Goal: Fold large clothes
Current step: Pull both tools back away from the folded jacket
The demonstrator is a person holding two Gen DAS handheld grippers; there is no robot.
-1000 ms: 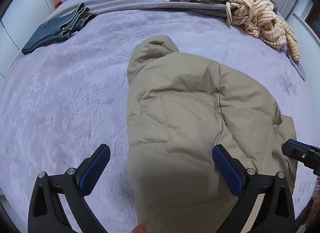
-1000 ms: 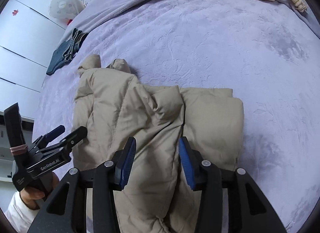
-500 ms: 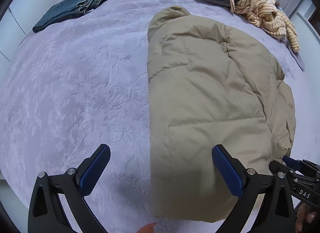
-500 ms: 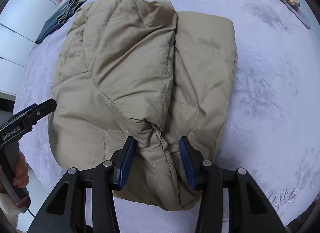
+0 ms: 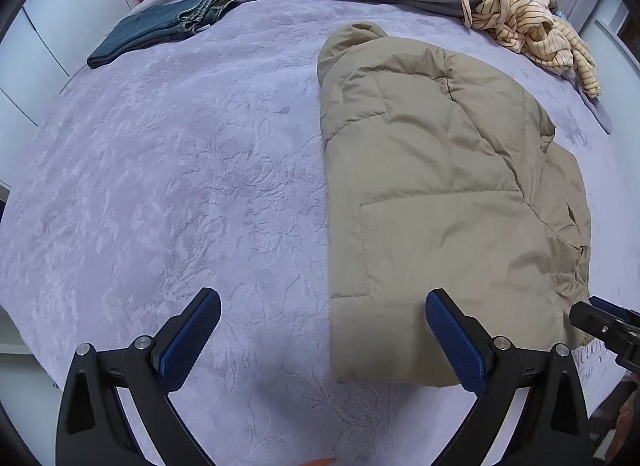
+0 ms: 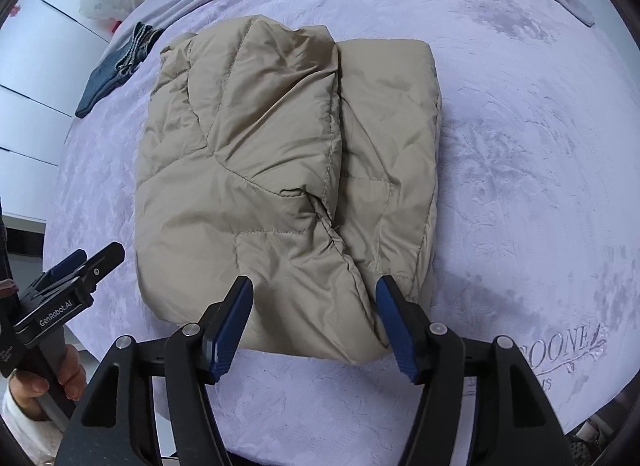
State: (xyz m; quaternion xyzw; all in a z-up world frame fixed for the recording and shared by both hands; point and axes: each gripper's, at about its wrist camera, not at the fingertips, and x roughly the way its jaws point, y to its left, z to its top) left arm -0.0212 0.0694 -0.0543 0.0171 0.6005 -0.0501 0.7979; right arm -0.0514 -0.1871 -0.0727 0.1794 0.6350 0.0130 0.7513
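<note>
A beige puffer jacket (image 5: 440, 185) lies folded lengthwise on the lilac bed cover (image 5: 160, 185), hood end far from me. My left gripper (image 5: 322, 306) hangs wide open over the jacket's near left corner, with nothing pinched. In the right wrist view the jacket (image 6: 280, 145) shows one half folded over the other. My right gripper (image 6: 314, 290) is opening its jaws. The jacket's near fold ridge lies between them, and the pads stand clear of the cloth. The left gripper (image 6: 80, 262) is at the lower left of the right wrist view, held by a hand.
Folded blue jeans (image 5: 160, 29) lie at the far left of the bed. A heap of striped and brown clothes (image 5: 512, 21) sits at the far right. The near bed edge runs just below both grippers. White cabinets stand to the left.
Both grippers drew back toward the near bed edge and the jacket settled flat. The right gripper's jaws widened off the fold they had pinched. The left gripper stayed open.
</note>
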